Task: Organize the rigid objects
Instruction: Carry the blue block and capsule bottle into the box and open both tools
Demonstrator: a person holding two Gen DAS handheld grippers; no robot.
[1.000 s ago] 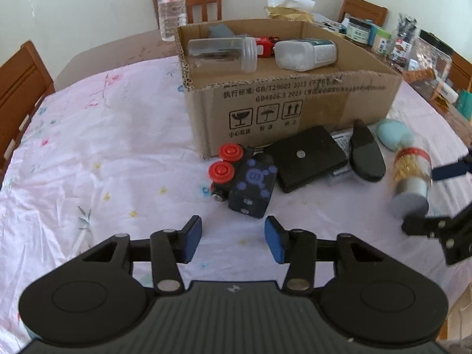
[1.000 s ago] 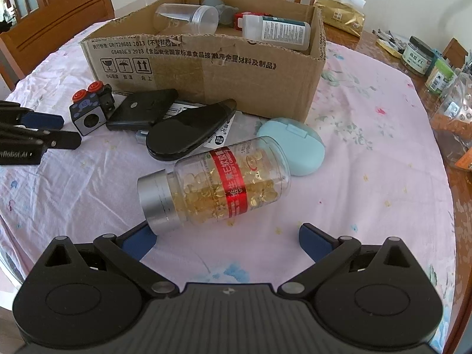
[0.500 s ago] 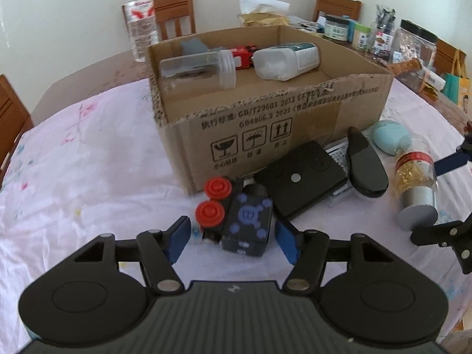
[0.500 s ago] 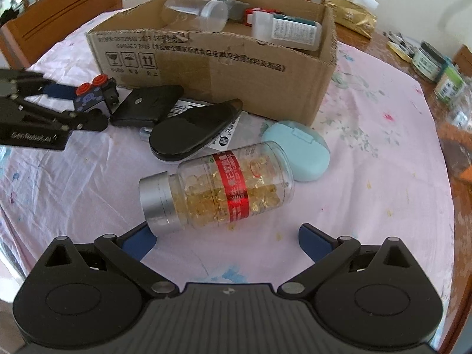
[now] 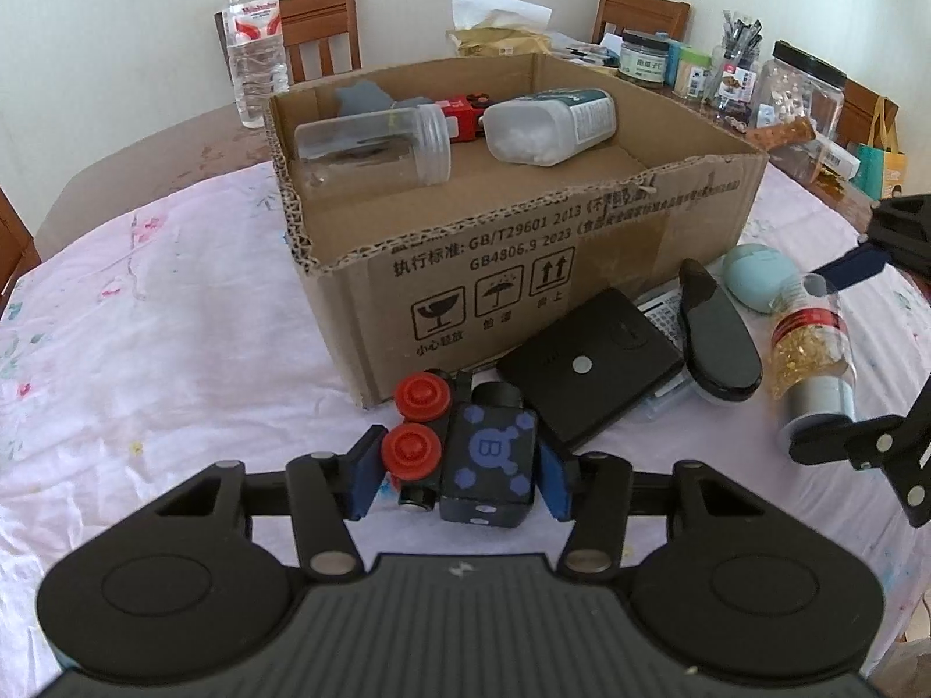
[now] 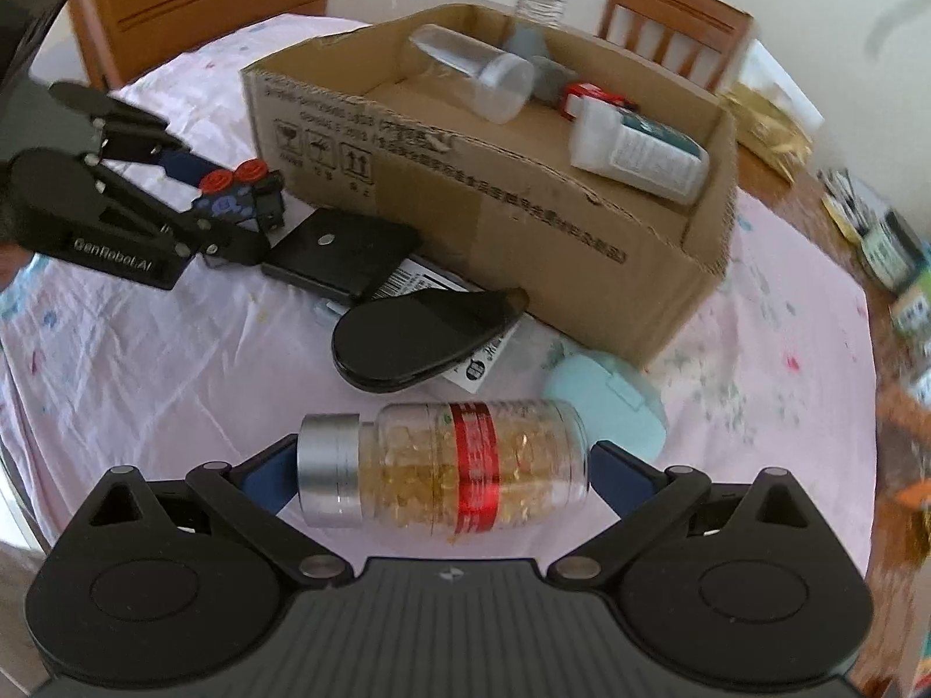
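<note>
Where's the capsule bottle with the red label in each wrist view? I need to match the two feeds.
Left wrist view: capsule bottle lies at the far right, silver cap toward the camera, between the right tool's fingers.
Right wrist view: same bottle at bottom centre, lying crosswise between the blue pads, cap to the left.
Shared landmark: the cardboard box behind it.

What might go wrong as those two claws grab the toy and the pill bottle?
The right gripper pinches the capsule bottle end to end, cap to base, so the smooth bottle may pivot or slip. The left gripper spans the toy block across its red wheels, which may roll and loosen the hold.
</note>
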